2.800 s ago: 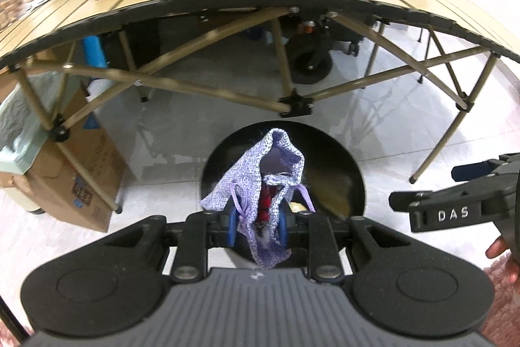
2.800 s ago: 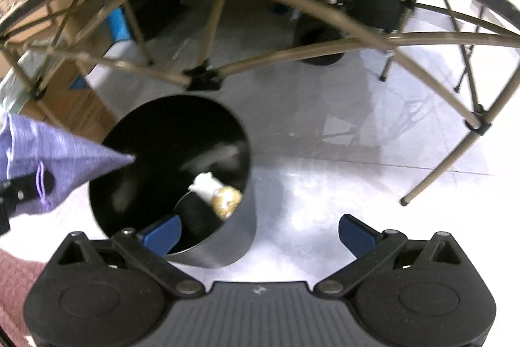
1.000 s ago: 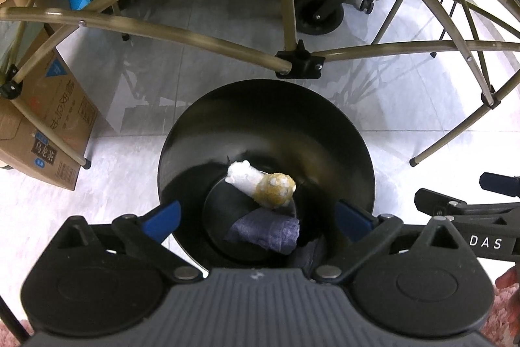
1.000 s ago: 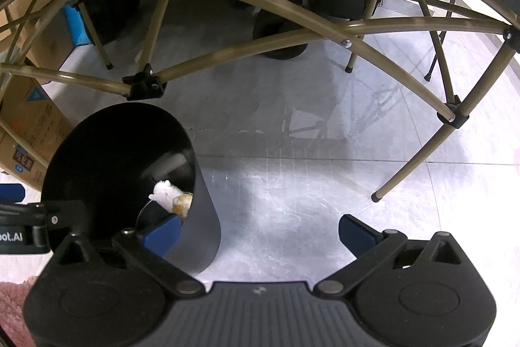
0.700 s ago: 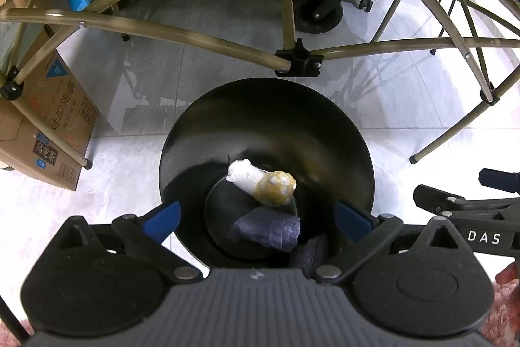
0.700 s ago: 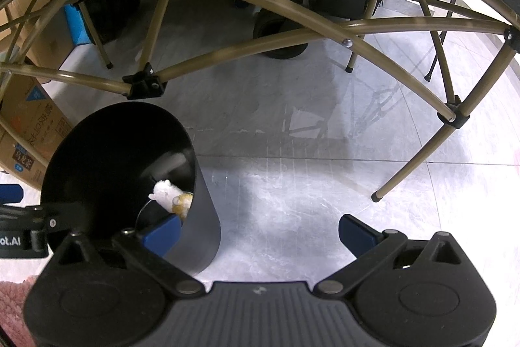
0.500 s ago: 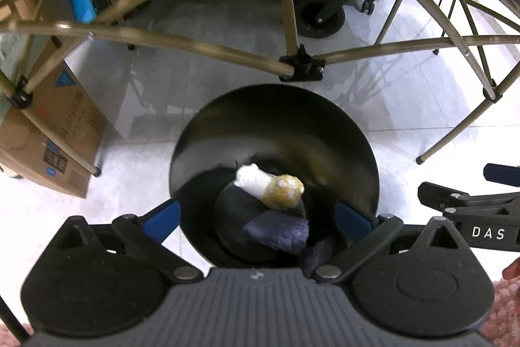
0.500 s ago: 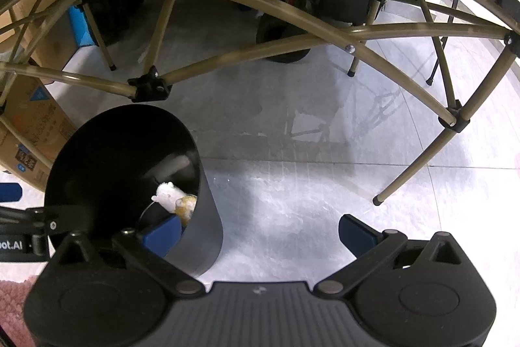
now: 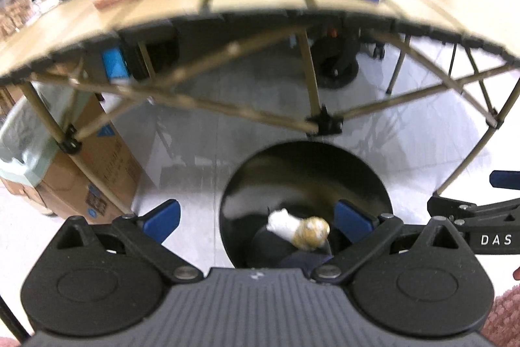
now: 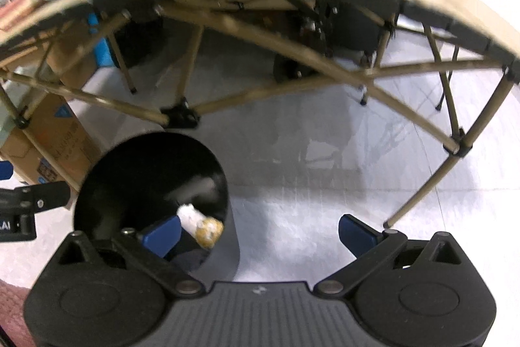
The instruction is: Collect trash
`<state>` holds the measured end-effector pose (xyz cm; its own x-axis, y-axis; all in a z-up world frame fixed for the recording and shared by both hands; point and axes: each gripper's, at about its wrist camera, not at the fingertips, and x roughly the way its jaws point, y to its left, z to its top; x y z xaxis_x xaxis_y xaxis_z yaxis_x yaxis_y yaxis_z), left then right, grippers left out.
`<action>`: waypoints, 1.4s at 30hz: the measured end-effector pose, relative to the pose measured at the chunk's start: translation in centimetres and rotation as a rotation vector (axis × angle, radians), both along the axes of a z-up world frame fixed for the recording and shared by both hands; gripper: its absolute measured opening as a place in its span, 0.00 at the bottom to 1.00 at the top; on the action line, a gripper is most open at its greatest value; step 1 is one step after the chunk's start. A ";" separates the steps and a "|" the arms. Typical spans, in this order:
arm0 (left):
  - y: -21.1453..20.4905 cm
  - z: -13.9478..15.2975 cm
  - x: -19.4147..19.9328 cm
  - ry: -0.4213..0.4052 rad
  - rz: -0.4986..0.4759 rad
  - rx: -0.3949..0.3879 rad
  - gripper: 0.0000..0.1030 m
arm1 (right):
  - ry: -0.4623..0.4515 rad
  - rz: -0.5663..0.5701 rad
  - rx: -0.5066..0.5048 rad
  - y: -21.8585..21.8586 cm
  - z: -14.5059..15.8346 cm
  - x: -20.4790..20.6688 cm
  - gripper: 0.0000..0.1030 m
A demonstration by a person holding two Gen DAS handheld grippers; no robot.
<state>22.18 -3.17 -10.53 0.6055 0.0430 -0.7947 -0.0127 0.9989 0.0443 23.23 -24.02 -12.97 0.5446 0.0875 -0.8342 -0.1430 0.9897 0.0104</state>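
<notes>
Trash sits at the bottom of the black bin point(image 9: 305, 184): a white-and-yellow crumpled wad point(image 9: 300, 228) with a dark purple cloth point(image 9: 300, 260) just near of it. Bin stands on the pale tile floor point(image 10: 325, 184), near side of the folding slat table point(image 9: 227, 0). Left gripper point(image 9: 256, 218) hovers over the bin's left rim, fingers spread wide, nothing between them. Right gripper point(image 10: 260, 231) is to the bin's right over the floor, fingers also wide apart, empty. Cardboard box point(image 9: 97, 171) under the table, far left.

"DAS" in white on the right gripper point(image 9: 481, 217); cardboard box point(image 9: 107, 171) print illegible.
</notes>
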 end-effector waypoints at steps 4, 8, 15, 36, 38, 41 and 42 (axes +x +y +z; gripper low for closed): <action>0.8 2.2 -1.0 -0.081 0.012 0.004 1.00 | -0.067 0.041 0.025 0.5 2.2 -1.0 1.00; 1.6 4.4 -1.8 -0.142 0.021 -0.014 1.00 | -0.132 0.125 0.037 1.3 4.6 -2.3 1.00; 2.6 7.7 -2.5 -0.236 0.039 -0.045 1.00 | -0.276 0.262 0.104 2.2 9.5 -4.5 1.00; 6.3 11.9 -0.6 -0.376 0.139 -0.057 1.00 | -0.462 0.303 0.137 5.2 14.7 -0.1 1.00; 6.4 11.9 -0.4 -0.377 0.140 -0.056 1.00 | -0.459 0.298 0.139 5.7 14.5 0.8 1.00; 6.6 11.9 0.2 -0.384 0.142 -0.048 1.00 | -0.451 0.286 0.139 6.5 14.1 2.3 1.00; 6.6 12.0 0.4 -0.387 0.142 -0.046 1.00 | -0.450 0.282 0.135 6.7 13.9 2.7 1.00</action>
